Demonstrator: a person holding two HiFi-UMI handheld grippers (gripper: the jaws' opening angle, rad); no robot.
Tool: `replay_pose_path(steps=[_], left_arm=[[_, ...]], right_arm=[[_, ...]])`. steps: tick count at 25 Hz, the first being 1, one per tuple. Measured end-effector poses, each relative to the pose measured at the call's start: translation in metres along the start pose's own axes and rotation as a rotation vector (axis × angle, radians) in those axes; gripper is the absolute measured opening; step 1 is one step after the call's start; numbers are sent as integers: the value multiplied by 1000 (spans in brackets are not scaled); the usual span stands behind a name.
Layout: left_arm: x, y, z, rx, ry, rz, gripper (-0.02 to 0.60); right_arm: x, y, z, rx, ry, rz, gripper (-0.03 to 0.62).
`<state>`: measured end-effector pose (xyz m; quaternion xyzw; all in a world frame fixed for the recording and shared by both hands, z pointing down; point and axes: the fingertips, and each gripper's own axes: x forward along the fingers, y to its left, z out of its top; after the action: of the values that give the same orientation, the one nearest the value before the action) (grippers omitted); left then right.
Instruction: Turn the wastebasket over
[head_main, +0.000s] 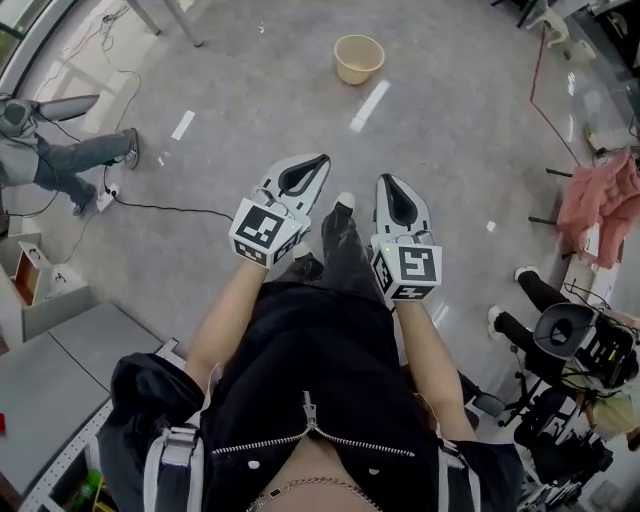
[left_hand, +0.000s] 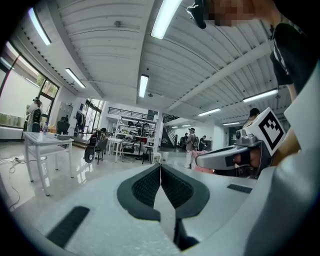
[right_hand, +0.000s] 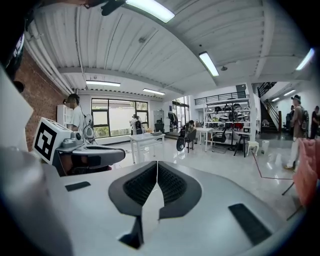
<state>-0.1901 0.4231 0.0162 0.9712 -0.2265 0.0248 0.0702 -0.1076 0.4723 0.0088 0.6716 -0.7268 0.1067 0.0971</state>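
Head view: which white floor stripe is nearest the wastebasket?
The longer stripe, close to the upright wastebasket on its near side. The shorter stripe lies far to the left.

Grey concrete floor (head_main: 450, 130), ribbed white ceiling (left_hand: 100, 45), strip lights (left_hand: 165, 17), white table (left_hand: 47, 140), brick wall (right_hand: 36, 80), large windows (right_hand: 116, 117)

Head camera looking steeply down, wastebasket (head_main: 359, 58) well ahead on the floor, left gripper (head_main: 322, 158) and right gripper (head_main: 383, 179) well short of the wastebasket, each gripper camera close behind its own jaws, facing out across the hall, catching the other gripper alongside
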Motion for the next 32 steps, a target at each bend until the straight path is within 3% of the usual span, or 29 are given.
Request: replay_pose_path(steps=[5,13,18,24,32], left_arm=[[15,6,-8,-4,43,-26,8],[74,28,-17,-12,87,-54,8],[122,52,-10,-9,105,-57,9],[178,86,14,-14,97,3,9],[236,121,19,-32,118,59,9]], right_arm=[[13,-2,-9,17,25,13,11],[57,-43,-17,58,55,10,11],[108,-85,9,50,44,26,11],[160,-130,52,8,10,81,11],[209,-175,54,11,49,137,11]])
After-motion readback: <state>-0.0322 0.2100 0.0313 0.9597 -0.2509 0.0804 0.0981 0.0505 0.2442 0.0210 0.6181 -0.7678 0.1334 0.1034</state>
